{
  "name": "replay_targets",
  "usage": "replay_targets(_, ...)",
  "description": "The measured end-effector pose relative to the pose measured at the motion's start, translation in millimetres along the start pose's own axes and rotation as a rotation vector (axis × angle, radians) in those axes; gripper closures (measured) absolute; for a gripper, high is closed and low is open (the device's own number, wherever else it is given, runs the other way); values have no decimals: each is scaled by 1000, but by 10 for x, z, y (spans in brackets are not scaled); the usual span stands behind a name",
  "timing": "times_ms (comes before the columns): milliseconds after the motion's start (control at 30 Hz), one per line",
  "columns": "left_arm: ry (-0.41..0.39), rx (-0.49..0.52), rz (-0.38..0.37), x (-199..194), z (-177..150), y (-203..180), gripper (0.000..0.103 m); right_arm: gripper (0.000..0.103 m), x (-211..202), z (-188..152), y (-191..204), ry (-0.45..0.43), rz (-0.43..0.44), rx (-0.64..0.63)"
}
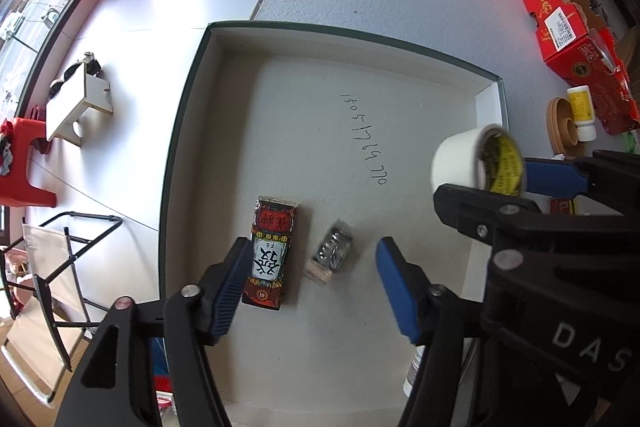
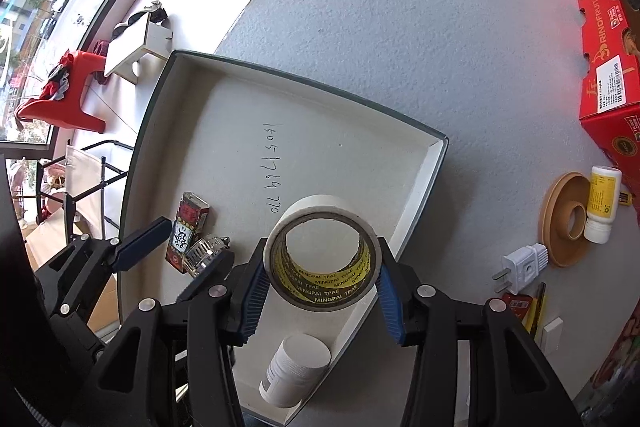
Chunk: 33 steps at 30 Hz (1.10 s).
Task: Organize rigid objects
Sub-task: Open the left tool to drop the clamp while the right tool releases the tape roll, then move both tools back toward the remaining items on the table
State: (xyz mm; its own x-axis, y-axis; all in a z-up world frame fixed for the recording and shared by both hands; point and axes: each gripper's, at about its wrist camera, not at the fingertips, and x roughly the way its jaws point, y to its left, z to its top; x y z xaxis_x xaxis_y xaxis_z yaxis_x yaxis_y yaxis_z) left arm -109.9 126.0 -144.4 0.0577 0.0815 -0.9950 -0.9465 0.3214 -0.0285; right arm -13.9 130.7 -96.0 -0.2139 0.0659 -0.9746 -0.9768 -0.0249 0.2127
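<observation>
A shallow open box [image 1: 192, 95] [image 2: 152, 115] with white walls lies on the grey table. In it lie a red printed carton [image 1: 270, 253] [image 2: 186, 231], a metal hose clamp [image 1: 332, 255] [image 2: 202, 251] and a white pill bottle [image 2: 294, 371]. My left gripper [image 1: 310, 283] is open above the carton and clamp, apart from both. My right gripper [image 2: 322, 281] is shut on a white tape roll [image 2: 322, 255] [image 1: 476, 157], held above the box's right side.
On the table right of the box are a brown tape ring [image 2: 566, 219], a yellow-labelled bottle [image 2: 602, 203], a white plug [image 2: 520, 267] and a red fruit carton [image 2: 612, 67]. Beyond the table's left edge are a red stool [image 1: 20, 163] and a folding chair [image 1: 52, 267].
</observation>
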Motion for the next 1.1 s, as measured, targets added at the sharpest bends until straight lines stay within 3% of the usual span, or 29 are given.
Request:
replay_targets(33, 8, -10, -3, 7, -8, 6, 18, 33, -14, -8, 7, -6, -3, -5)
replay_targets(100, -12, -19, -17, -24, -32, 12, 15, 22, -74, -24, 24, -39, -7, -18)
replay_targets(133, -21, -19, -12, -43, -39, 9, 12, 22, -99, -32, 33, -44, -6, -25)
replay_targets(167, -27, -19, -12, -60, -48, 8, 0, 22, -117, -38, 47, -43, -6, -31)
replay_targets(567, -65, -8, -2, -202, -194, 28, 0, 22, -306, -310, -3, -41, -23, 0)
replay_targets(833, -48, -9, -4, -283, -323, 43, 0, 22, -395, -478, 102, -50, -21, -25)
replay_targets(1100, -56, 53, 26, -409, -433, -89, 0, 22, -573, -653, 45, -100, -16, -16)
